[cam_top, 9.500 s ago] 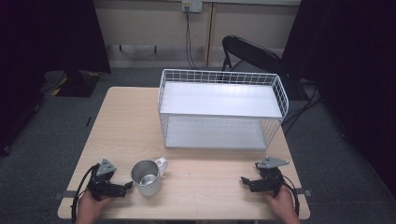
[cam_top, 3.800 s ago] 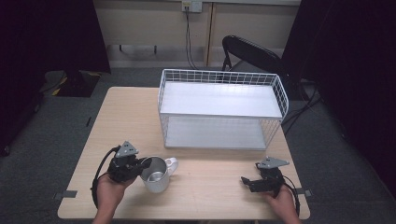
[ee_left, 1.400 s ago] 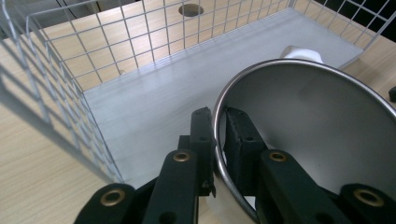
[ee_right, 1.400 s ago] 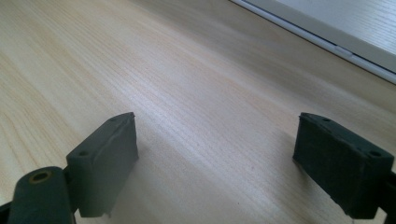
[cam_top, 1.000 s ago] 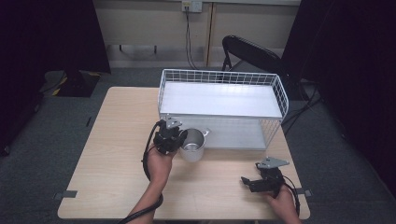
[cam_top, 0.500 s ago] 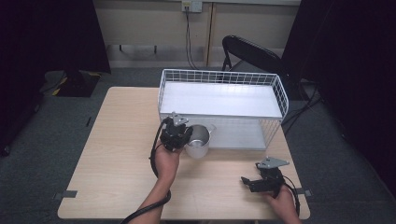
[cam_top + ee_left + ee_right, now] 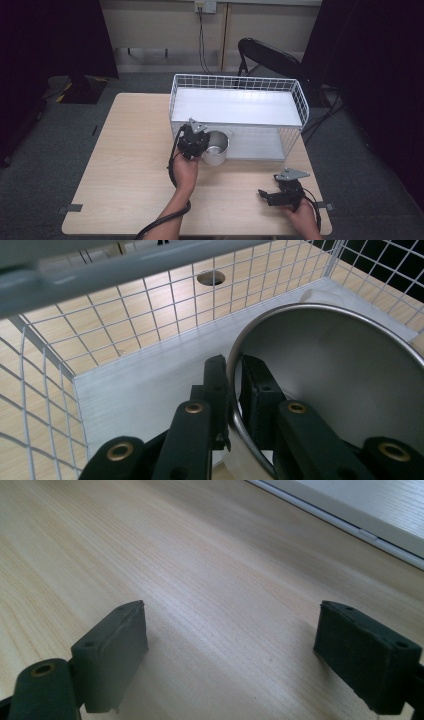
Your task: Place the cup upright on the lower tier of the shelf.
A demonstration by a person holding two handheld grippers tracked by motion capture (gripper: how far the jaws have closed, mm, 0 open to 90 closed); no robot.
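Grey carpet and dark curtains surround a light wooden desk [image 7: 125, 165]. White wire rack [image 7: 239, 85], two-tiered, stands at the far middle of the desk; a black chair [image 7: 270, 55] sits behind it. Steel cup [image 7: 216, 148]: at the front edge of the rack's lower shelf, upright, mouth up. Left hand-held gripper [image 7: 232, 385]: jaws clamped on the cup's rim, one inside the wall, one outside. Right hand-held gripper [image 7: 230, 645]: jaws wide apart, nothing between them, low over bare wood near the desk's front right corner, well apart from the cup.
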